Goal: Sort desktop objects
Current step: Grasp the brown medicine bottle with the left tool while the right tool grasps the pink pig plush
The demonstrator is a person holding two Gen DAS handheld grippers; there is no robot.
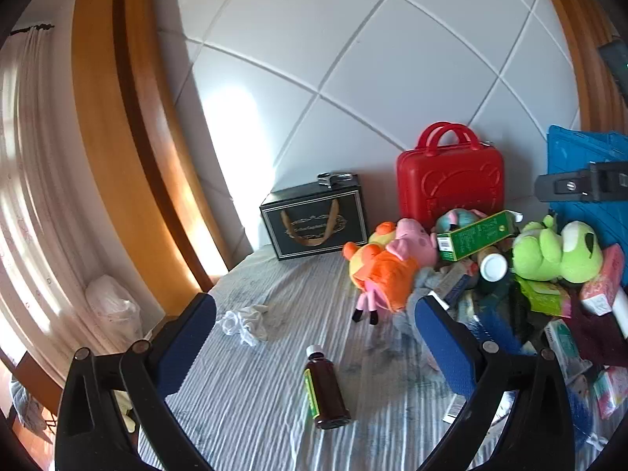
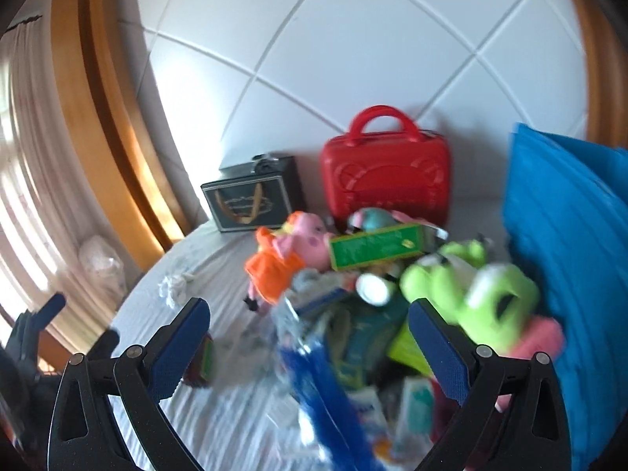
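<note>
Sorting barely begun: left gripper (image 1: 314, 337) and right gripper (image 2: 310, 333), both spread wide and empty; the next move probably means closing on the brown glass medicine bottle (image 1: 325, 390).

A bottle (image 1: 326, 388) lies on its side on the bedsheet (image 1: 251, 412), alone, near the front. Left of it and farther back sits a crumpled cloth (image 1: 244, 321). A box (image 1: 314, 221) and, to its right, a case (image 1: 450, 174) stand against the padded wall (image 1: 353, 59). Before the case lies a heap of toys and packets: a pig doll (image 1: 386, 261) at its left edge, a frog toy (image 1: 557, 251) at its right, a carton (image 1: 477, 235) on top between them.
</note>
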